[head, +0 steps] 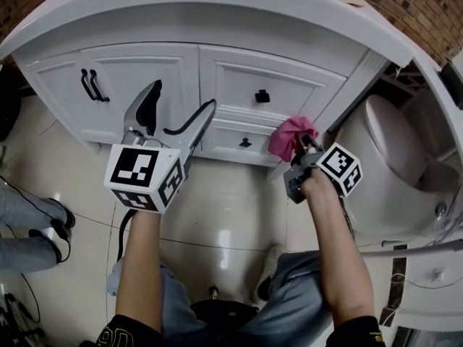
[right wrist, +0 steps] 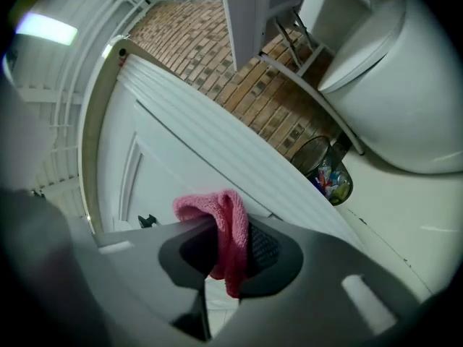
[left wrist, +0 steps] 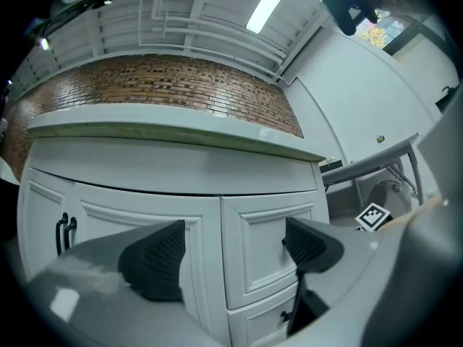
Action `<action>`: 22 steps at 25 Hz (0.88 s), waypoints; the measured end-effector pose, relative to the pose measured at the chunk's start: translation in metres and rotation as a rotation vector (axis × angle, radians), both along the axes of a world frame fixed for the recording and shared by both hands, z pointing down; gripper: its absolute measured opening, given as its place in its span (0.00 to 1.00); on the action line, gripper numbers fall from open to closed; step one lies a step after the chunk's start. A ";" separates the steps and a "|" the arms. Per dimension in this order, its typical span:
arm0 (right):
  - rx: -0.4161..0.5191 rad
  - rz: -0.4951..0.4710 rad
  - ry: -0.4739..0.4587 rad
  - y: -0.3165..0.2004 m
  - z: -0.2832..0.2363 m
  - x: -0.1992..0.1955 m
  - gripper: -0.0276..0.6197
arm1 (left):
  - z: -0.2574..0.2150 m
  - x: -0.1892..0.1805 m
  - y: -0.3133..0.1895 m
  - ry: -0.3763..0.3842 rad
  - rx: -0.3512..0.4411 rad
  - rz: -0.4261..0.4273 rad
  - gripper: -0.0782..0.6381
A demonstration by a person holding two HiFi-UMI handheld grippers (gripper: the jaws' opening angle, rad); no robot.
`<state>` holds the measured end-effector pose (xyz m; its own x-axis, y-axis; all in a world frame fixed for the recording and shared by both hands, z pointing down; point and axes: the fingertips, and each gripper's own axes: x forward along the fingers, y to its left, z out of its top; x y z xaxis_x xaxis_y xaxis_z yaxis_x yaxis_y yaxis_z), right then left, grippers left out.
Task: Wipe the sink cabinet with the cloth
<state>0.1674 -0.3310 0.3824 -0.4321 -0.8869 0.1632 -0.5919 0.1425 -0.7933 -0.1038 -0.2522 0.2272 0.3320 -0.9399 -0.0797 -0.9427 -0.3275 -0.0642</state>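
Note:
The white sink cabinet (head: 217,78) fills the upper head view, with doors on the left and drawers on the right. A pink cloth (head: 291,136) is bunched against the cabinet's lower right corner, by the lower drawer (head: 242,140). My right gripper (head: 302,147) is shut on the pink cloth (right wrist: 226,233), which hangs between its jaws. My left gripper (head: 178,103) is held open in front of the cabinet doors, with nothing between its fingers (left wrist: 155,260). Cabinet panels (left wrist: 264,244) show past the left jaws.
A white toilet (head: 394,165) stands right of the cabinet. Black door handles (head: 92,85) sit at the left and a black drawer knob (head: 262,96) in the middle. A wire bin (right wrist: 327,170) with rubbish stands by the brick wall. Someone's shoes (head: 51,230) are at the left.

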 end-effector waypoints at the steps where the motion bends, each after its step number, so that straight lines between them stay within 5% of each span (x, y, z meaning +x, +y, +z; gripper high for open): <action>1: 0.003 0.009 0.012 0.001 0.001 -0.002 0.12 | 0.001 -0.001 0.000 -0.006 -0.001 0.000 0.72; 5: 0.009 -0.092 -0.001 0.006 0.008 -0.054 0.12 | 0.004 -0.012 0.001 -0.018 -0.010 -0.020 0.72; 10: -0.018 -0.312 -0.133 0.017 0.030 -0.176 0.12 | 0.004 -0.028 0.003 -0.016 -0.013 -0.057 0.72; 13: -0.094 -0.336 -0.244 0.020 0.051 -0.225 0.12 | 0.006 -0.032 0.004 -0.016 -0.020 -0.072 0.72; 16: -0.121 -0.311 -0.303 0.014 0.059 -0.242 0.12 | 0.006 -0.037 0.004 -0.023 -0.025 -0.078 0.72; 22: -0.136 -0.307 -0.251 0.009 0.058 -0.214 0.12 | 0.008 -0.042 -0.002 -0.015 -0.028 -0.061 0.72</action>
<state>-0.0470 -0.3222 0.4402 -0.7142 -0.6886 0.1252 -0.3238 0.1664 -0.9314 -0.1454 -0.2540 0.2356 0.2752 -0.9601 -0.0487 -0.9598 -0.2716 -0.0704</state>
